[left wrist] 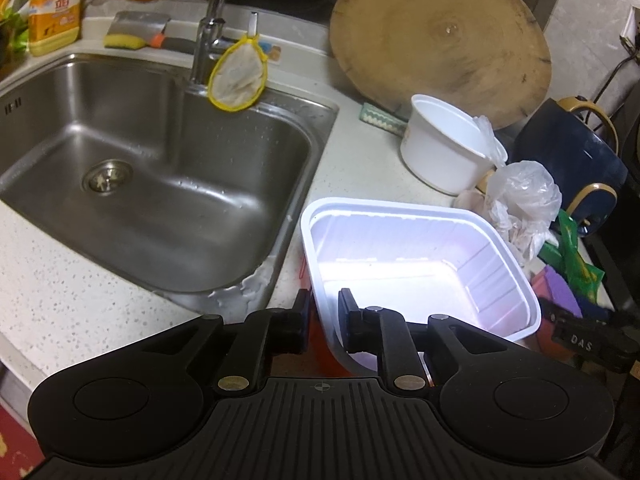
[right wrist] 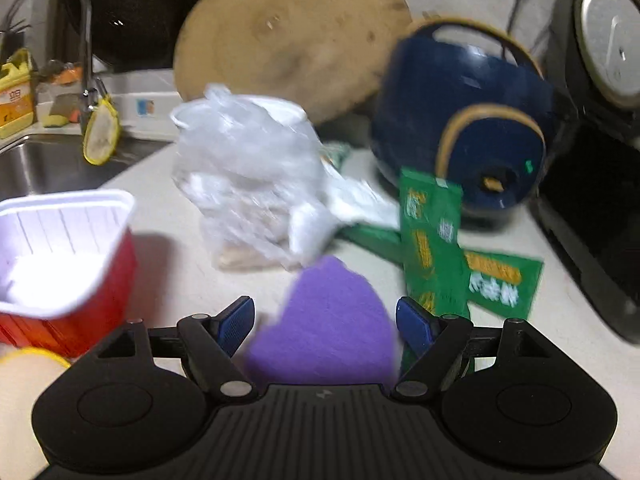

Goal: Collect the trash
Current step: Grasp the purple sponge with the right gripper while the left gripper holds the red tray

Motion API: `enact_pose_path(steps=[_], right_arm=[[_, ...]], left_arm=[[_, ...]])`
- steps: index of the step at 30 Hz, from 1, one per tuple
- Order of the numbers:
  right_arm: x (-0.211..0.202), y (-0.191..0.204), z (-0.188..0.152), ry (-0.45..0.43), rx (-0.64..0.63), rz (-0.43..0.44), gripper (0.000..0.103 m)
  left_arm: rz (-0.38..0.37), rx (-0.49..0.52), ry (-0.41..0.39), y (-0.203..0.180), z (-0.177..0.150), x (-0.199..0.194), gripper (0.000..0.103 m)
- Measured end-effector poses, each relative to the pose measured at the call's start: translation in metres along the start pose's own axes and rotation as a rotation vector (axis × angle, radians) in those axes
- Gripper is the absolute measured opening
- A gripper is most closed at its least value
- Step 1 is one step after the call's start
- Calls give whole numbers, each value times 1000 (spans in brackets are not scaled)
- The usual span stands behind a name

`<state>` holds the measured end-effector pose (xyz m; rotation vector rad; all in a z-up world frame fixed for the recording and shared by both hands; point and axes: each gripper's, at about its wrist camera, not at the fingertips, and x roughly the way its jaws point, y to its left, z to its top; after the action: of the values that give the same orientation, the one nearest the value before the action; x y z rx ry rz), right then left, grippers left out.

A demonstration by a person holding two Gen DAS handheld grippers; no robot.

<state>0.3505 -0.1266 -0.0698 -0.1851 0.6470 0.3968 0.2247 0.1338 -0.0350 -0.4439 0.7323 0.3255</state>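
Beside the sink [left wrist: 160, 152], the left gripper [left wrist: 324, 312] pinches the tub [left wrist: 420, 264] wall (may tip); right gripper [right wrist: 326, 316] gapes around purple scrap [right wrist: 328, 328].

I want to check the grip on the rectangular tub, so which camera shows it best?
The left wrist view: the left gripper pinches the tub by its near rim, interior sharp. The right wrist view shows only a blurred part of it, red outside.

left gripper [left wrist: 324, 312] | jaws narrowed, clamped across a thin wall, pointing toward 12 o'clock, angled down at the surface | right gripper [right wrist: 325, 320] | jaws spread wide apart, gripping nothing, pointing 12 o'clock, low over the surface
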Motion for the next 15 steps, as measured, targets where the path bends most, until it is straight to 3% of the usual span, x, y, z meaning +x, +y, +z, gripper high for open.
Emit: enact_pose_path(steps=[6,8,10,15], right_arm=[[-3,-3,-3,37,16,13,81],[-4,-2,-2,49,26,27,68],[-8,-2,-1,56,54,62,68],[-39,6,6,-30,40,61,67]], left_arm=[[-7,-42,0,1,-3,0,16],[-15,-50,-6,2,-4,-1,14],[-21,-49,-24,3,-5,-4,10],[-37,-93,-74,16,-2,-15,11]])
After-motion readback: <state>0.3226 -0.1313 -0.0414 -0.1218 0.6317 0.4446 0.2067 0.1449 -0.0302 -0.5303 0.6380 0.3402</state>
